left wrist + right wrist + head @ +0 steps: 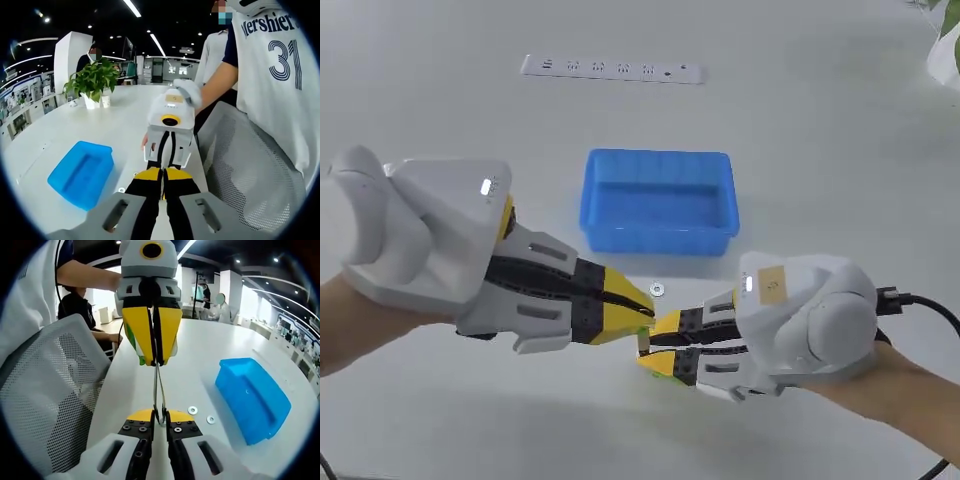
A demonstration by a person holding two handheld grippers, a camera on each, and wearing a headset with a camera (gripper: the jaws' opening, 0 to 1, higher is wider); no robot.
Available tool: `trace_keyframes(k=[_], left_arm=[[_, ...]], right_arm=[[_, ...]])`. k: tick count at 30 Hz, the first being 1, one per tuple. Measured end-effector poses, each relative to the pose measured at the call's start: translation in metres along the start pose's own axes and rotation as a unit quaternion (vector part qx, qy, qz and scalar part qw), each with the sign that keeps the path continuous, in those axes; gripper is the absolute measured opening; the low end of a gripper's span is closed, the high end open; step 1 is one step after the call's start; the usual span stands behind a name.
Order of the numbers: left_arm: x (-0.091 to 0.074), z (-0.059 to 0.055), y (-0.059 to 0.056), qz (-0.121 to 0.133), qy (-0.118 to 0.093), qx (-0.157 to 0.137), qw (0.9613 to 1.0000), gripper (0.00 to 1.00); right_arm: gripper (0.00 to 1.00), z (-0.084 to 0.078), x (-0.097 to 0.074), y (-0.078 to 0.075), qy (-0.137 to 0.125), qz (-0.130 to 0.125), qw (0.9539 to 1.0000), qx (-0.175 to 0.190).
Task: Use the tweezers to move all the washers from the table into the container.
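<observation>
Your left hand-held gripper point(156, 361) and right hand-held gripper point(161, 418) both pinch the tweezers point(156, 387); loosen either early and they'll twist or drop by the washers point(192, 410) near the tips.

The left claw point(162, 175), its jaws pressed close together, meets the right claw point(165, 159) tip to tip above the white table point(125, 120); a blue container point(82, 172) sits beside them.
</observation>
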State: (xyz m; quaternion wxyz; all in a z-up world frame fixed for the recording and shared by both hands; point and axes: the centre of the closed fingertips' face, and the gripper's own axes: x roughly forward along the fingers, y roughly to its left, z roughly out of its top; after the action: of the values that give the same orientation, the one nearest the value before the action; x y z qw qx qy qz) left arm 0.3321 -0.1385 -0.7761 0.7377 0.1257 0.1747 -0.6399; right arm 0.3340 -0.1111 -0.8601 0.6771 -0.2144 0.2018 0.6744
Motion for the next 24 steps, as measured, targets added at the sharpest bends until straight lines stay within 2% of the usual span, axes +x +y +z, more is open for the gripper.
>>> trace_keyframes(k=[7, 17, 24], left_arm=[[0.0, 0.0, 0.001, -0.001, 0.004, 0.004, 1.0, 0.05], [-0.006, 0.006, 0.002, 0.004, 0.001, 0.009, 0.9999, 0.05], [-0.013, 0.023, 0.006, 0.005, -0.007, 0.019, 0.9998, 0.05]], right_arm=[[0.09, 0.0, 0.0, 0.0, 0.007, 0.004, 0.9999, -0.01], [0.09, 0.008, -0.002, -0.002, 0.001, -0.005, 0.9999, -0.011], [0.09, 0.023, -0.013, -0.01, -0.002, -0.017, 0.9993, -0.035]])
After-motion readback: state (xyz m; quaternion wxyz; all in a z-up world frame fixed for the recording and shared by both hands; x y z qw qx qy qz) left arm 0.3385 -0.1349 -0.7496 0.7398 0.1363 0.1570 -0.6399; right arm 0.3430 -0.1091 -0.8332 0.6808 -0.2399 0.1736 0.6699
